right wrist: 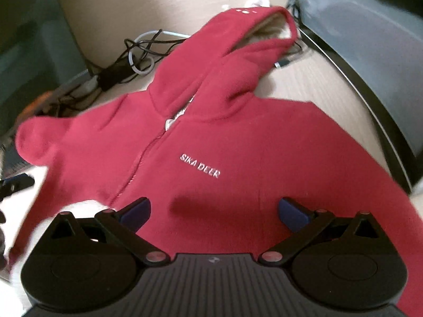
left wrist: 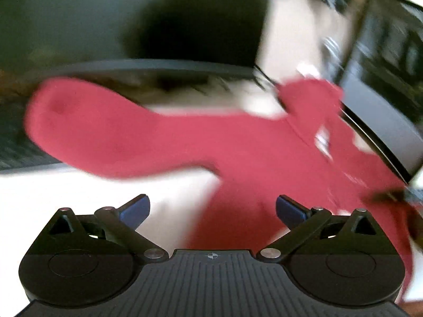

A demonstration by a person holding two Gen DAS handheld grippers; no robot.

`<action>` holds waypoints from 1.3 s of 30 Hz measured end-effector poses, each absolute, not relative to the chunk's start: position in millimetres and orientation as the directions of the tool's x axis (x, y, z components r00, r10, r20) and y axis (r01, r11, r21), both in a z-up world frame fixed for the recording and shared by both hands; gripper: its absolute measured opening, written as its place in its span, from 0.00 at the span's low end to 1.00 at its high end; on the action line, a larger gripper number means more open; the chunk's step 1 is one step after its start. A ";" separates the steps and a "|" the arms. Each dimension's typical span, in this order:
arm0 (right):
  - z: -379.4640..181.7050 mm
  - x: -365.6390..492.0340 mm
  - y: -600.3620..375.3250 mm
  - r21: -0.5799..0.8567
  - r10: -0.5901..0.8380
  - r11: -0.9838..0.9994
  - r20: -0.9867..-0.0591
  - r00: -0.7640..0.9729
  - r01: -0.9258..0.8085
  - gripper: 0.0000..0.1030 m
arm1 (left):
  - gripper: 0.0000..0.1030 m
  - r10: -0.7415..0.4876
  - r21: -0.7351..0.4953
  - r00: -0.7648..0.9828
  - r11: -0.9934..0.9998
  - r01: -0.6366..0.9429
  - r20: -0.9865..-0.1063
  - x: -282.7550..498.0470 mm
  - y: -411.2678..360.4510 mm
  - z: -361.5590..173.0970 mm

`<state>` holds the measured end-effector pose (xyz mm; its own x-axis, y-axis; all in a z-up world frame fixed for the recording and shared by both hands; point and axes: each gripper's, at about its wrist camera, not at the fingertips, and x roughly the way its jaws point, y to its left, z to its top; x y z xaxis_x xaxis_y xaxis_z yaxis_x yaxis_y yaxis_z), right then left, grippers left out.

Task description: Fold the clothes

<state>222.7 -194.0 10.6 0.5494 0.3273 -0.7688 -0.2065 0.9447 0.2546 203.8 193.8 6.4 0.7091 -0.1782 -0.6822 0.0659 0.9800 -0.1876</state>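
red hoodie (right wrist: 211, 142) front up on worktop (right wrist: 312, 79), hood (right wrist: 238, 52) beside cables (right wrist: 127, 63) | left claw (left wrist: 212, 211) wide, empty | right claw (right wrist: 214, 211) wide, empty over chest

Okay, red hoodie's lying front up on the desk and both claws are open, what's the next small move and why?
Probably lower the left claw onto the outstretched sleeve and close on it, to fold it across the chest. The red hoodie lies zipper up and fairly flat, and that sleeve sticks out sideways. The right claw hovers open over the body, holding nothing.
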 end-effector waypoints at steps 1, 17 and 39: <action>9.2 229.6 -188.4 0.229 0.319 0.946 -0.769 0.554 -0.228 1.00 | 1.00 -0.201 -0.202 0.700 0.976 0.082 -0.685 202.1 186.7 3.1; 57.1 239.4 -159.3 -0.055 0.352 0.873 -0.618 0.703 -0.485 1.00 | 1.00 -0.143 -0.094 0.723 0.990 0.108 -0.675 137.8 137.5 53.4; 38.2 -1.7 -224.7 -0.583 -0.139 0.804 -0.381 0.914 -0.121 0.97 | 1.00 0.415 0.556 0.772 0.826 -0.097 -0.481 71.9 172.7 69.2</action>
<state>-1.7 -224.7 38.2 0.9140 -0.1388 -0.3812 -0.1210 0.8036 -0.5827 71.9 172.7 69.2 0.7722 0.4147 -0.4813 -0.0968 0.8255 0.5560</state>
